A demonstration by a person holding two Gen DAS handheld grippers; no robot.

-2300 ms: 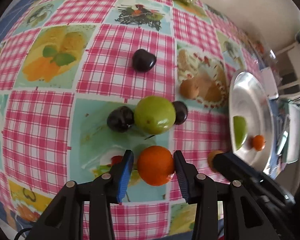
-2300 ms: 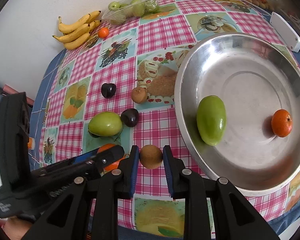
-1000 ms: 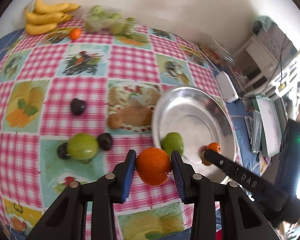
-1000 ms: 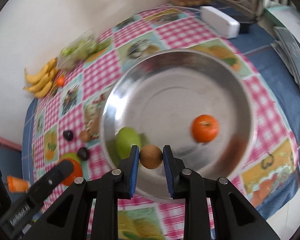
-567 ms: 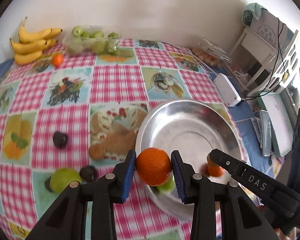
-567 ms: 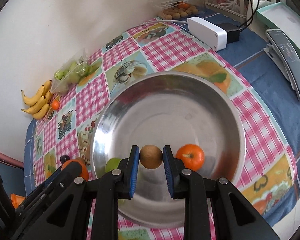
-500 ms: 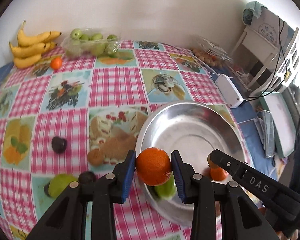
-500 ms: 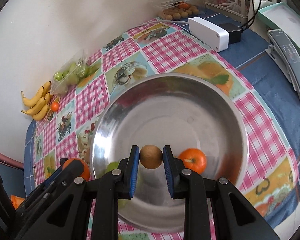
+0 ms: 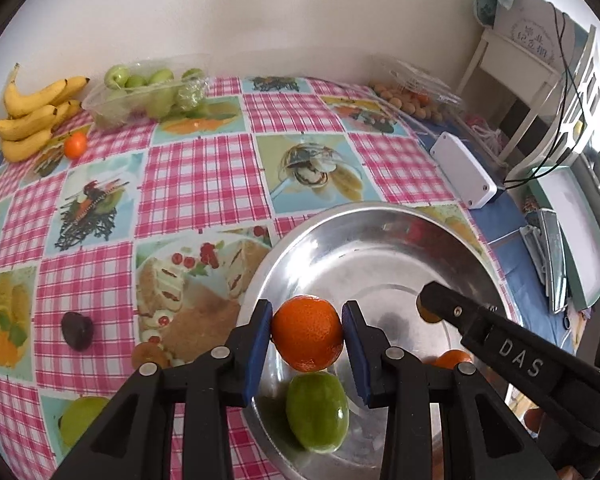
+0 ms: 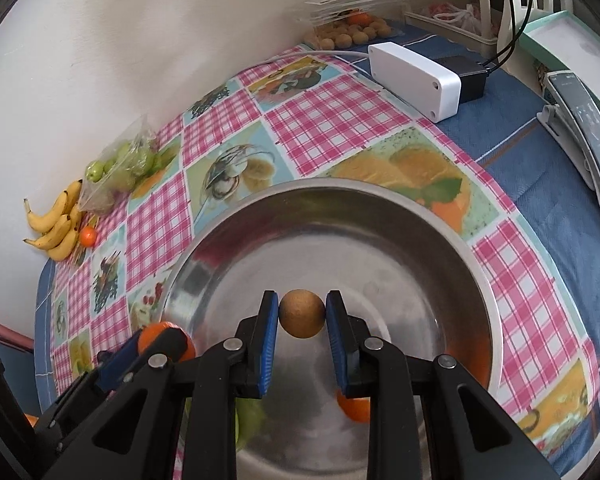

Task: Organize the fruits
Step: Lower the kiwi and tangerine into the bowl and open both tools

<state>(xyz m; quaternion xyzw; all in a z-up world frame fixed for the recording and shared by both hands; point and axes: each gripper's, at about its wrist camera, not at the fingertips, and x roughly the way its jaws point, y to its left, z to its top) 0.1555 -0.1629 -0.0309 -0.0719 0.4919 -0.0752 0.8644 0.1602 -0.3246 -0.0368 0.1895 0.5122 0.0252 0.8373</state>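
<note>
Table: we work over a checked tablecloth (image 9: 204, 176) with bananas (image 9: 32, 116) and a bag of green fruit (image 9: 148, 94) at the far left
Steel bowl: the steel bowl (image 10: 452, 248) sits near and to the right, and both our grippers hang over it
Already in the bowl: we see a green fruit (image 9: 318, 416) at the near left and a small orange fruit (image 9: 452, 358) at the near right
Left gripper: our left gripper (image 9: 306, 334) is clamped on an orange (image 9: 307, 332), held just inside the bowl's left rim with the green fruit directly beneath
Right gripper: our right gripper (image 10: 302, 314) pinches a small brown fruit (image 10: 302, 313) above bare metal at the bowl's middle
Key relation: we judge the drop point lies straight down for both; the right has a free floor, while the orange would land on the green fruit unless we shift it farther in
Left outside: a dark plum (image 9: 77, 330) lies well to the left of the bowl
</note>
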